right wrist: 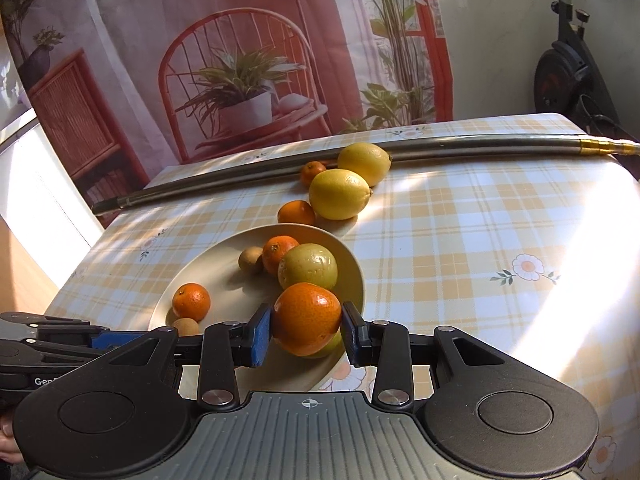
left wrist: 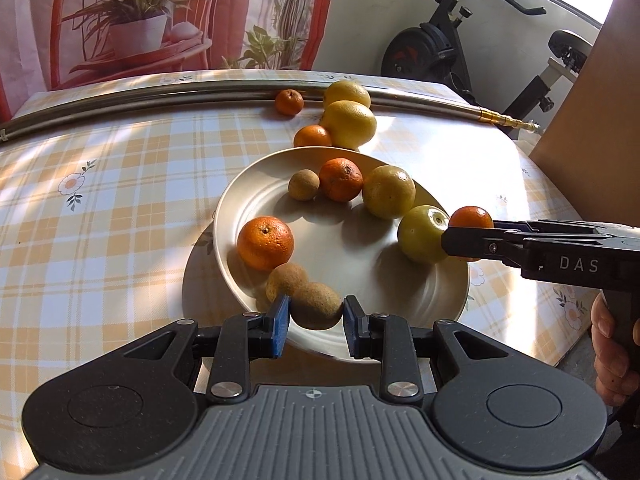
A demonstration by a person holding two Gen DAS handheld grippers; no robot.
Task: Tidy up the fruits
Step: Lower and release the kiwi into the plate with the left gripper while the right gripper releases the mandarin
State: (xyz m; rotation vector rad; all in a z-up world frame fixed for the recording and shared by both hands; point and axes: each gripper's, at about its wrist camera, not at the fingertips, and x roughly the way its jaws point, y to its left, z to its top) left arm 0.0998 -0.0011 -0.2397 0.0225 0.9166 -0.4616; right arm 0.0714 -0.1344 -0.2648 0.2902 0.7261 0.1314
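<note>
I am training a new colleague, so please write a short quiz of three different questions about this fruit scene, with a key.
1. True or false: both lemons lie on the plate.
2. What do the jaws of the left gripper hold?
A. a brown fruit
B. a lemon
C. nothing
3. Fill in: the right gripper holds a ____ at the plate's edge.

Key: 1 false, they lie on the tablecloth; 2 A; 3 mandarin.

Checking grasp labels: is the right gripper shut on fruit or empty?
Shut on a tangerine: both fingers of the right gripper press its sides above the plate.
</note>
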